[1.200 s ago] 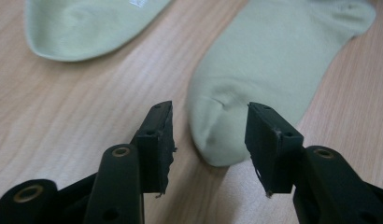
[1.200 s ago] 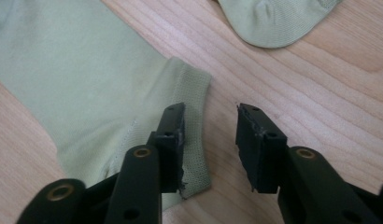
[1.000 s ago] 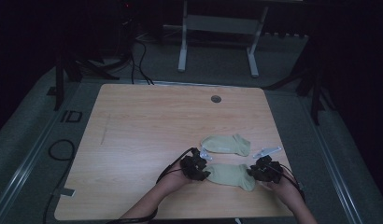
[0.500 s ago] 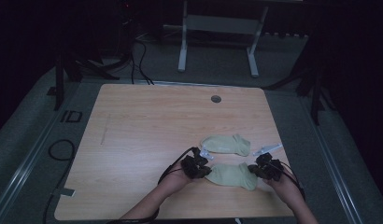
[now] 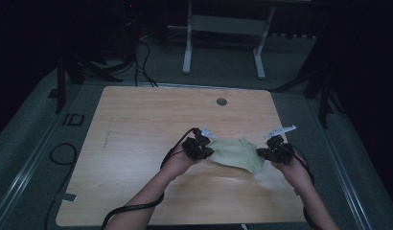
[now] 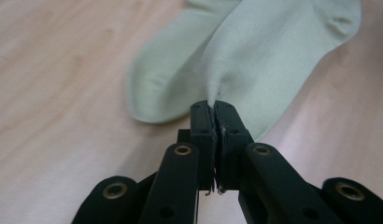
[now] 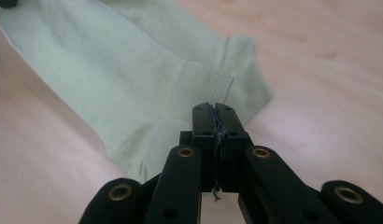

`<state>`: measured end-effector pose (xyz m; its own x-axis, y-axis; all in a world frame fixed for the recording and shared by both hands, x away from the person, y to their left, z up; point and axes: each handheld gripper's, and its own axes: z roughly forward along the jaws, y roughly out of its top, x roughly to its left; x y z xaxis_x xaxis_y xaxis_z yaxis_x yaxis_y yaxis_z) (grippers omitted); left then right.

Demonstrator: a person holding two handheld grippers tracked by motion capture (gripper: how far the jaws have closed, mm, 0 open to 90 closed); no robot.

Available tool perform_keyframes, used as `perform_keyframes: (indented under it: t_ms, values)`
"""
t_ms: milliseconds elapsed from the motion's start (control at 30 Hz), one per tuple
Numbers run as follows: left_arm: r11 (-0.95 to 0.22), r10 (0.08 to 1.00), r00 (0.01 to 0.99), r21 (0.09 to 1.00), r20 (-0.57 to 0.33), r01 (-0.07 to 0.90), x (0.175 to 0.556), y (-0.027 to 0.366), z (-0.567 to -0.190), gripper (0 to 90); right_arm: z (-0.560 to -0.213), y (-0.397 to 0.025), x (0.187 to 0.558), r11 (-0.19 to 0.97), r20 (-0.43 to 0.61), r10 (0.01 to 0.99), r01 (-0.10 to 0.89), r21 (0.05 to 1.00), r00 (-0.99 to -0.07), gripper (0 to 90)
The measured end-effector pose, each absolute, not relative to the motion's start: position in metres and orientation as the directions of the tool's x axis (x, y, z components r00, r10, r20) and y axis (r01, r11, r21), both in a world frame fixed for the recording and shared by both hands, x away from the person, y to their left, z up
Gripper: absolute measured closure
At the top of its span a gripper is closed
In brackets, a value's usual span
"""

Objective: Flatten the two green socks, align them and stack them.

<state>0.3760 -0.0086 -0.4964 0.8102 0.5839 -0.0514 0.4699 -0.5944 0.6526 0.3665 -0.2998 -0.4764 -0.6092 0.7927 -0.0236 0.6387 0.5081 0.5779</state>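
Note:
A pale green sock [image 5: 235,152] hangs stretched between my two grippers, just above the wooden table [image 5: 137,124]. My left gripper [image 5: 204,151] is shut on one end of it, and in the left gripper view the fabric [image 6: 273,60] runs straight out of the closed jaws [image 6: 213,106]. My right gripper [image 5: 264,154] is shut on the other end, pinching the edge [image 7: 110,79] at its tips [image 7: 213,108]. A second matching sock [image 6: 166,88] lies flat on the table under the held one, and its edge [image 7: 245,70] peeks out beyond it.
A round grommet hole [image 5: 221,101] sits near the table's far edge. A white metal stand [image 5: 223,28] and cables [image 5: 142,52] are on the dark floor behind the table. The person's forearms come in from the near edge. Bare wood spreads to the left.
Both grippers have lifted the near sock and carried it away from the person, so it now hangs over the sock that lay farther back.

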Motion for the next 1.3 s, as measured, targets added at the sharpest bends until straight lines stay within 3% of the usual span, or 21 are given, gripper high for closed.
perform_keyframes:
  t_ms: [367,733,833,1100,1233,1300]
  values:
    - [-0.596,0.636,0.77,0.608,-0.041,0.525,0.41,-0.016,-0.515,86.8,-0.486,-0.29,0.42,0.496,-0.026,0.818,0.682,0.537,-0.575,88.3]
    - [-0.621,0.632,0.775,0.584,-0.023,0.523,0.421,-0.03,-0.533,85.8,-0.522,-0.293,0.443,0.481,-0.012,0.842,0.74,0.471,-0.54,87.7]
    - [-0.636,0.625,0.781,0.569,-0.019,0.522,0.422,-0.033,-0.54,81.2,-0.528,-0.295,0.446,0.473,-0.006,0.846,0.746,0.468,-0.533,86.3]
    - [-0.613,0.631,0.775,0.589,-0.034,0.526,0.42,-0.031,-0.54,58.4,-0.523,-0.295,0.442,0.458,0.009,0.846,0.735,0.501,-0.533,67.0]
    - [-0.574,0.647,0.761,0.623,-0.053,0.532,0.417,-0.025,-0.536,46.1,-0.516,-0.294,0.438,0.46,0.015,0.835,0.712,0.53,-0.55,46.9]
    - [-0.558,0.649,0.758,0.642,-0.058,0.526,0.416,-0.021,-0.534,35.9,-0.513,-0.293,0.437,0.464,0.014,0.827,0.696,0.548,-0.562,40.3]
